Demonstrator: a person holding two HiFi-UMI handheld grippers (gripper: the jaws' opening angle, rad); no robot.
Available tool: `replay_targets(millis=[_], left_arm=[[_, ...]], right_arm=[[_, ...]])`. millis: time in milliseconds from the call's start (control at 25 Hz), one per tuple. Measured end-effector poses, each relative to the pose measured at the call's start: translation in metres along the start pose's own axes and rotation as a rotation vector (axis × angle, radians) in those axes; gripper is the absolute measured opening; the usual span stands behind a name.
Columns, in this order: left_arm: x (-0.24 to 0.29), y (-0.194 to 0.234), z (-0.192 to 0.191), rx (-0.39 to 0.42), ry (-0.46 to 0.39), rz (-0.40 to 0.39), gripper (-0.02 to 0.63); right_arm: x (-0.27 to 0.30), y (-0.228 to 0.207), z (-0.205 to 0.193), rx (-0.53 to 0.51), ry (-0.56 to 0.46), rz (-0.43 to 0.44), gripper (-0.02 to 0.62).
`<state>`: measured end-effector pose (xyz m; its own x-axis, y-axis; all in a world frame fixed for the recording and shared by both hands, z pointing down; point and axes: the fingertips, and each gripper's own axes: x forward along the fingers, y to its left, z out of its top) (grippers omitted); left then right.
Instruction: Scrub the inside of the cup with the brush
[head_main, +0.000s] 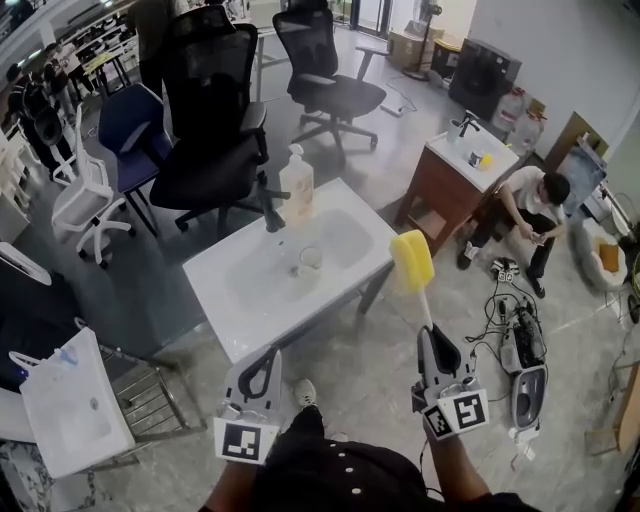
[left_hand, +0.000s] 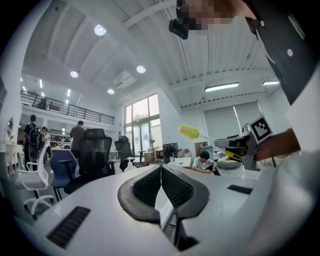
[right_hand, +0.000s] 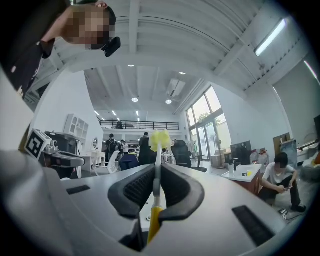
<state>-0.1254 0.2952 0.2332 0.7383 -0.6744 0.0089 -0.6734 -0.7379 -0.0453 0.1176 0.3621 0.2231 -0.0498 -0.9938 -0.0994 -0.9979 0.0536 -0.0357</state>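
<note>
A clear cup (head_main: 309, 259) stands in the basin of a white sink top (head_main: 232, 322) ahead of me. My right gripper (head_main: 432, 336) is shut on the handle of a brush (head_main: 412, 260). The brush's yellow sponge head points up and forward, right of the sink's near corner. In the right gripper view the handle runs between the closed jaws (right_hand: 156, 176) up to the yellow head (right_hand: 160, 139). My left gripper (head_main: 265, 358) hovers before the sink's front edge. Its jaws (left_hand: 161, 172) are shut with nothing between them. The brush (left_hand: 189, 131) also shows in the left gripper view.
A soap bottle (head_main: 296, 184) stands at the sink's back edge. Office chairs (head_main: 212, 120) crowd behind it. At the right are a second sink cabinet (head_main: 470, 152), a crouching person (head_main: 527, 205), and cables and devices on the floor (head_main: 522, 345). Another white basin (head_main: 72, 400) sits at lower left.
</note>
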Motion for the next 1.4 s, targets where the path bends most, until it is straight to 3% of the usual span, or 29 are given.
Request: replay_targets(millis=[400, 640, 1040, 1400], left_arm=[[0.075, 0.073, 0.007, 0.006, -0.047, 0.002, 0.026], [0.098, 0.099, 0.007, 0.005, -0.034, -0.023, 0.026], [0.14, 0.105, -0.011, -0.007, -0.003, -0.043, 0.026], [0.2, 0.103, -0.013, -0.014, 0.014, 0.011, 0.026]], right_arm=[[0.106, -0.011, 0.002, -0.016, -0.032, 0.005, 0.046], [0.138, -0.011, 0.002, -0.016, -0.029, -0.011, 0.046], [0.172, -0.036, -0.017, -0.001, 0.001, -0.02, 0.046], [0.221, -0.085, -0.03, 0.023, 0.009, 0.031, 0.046]])
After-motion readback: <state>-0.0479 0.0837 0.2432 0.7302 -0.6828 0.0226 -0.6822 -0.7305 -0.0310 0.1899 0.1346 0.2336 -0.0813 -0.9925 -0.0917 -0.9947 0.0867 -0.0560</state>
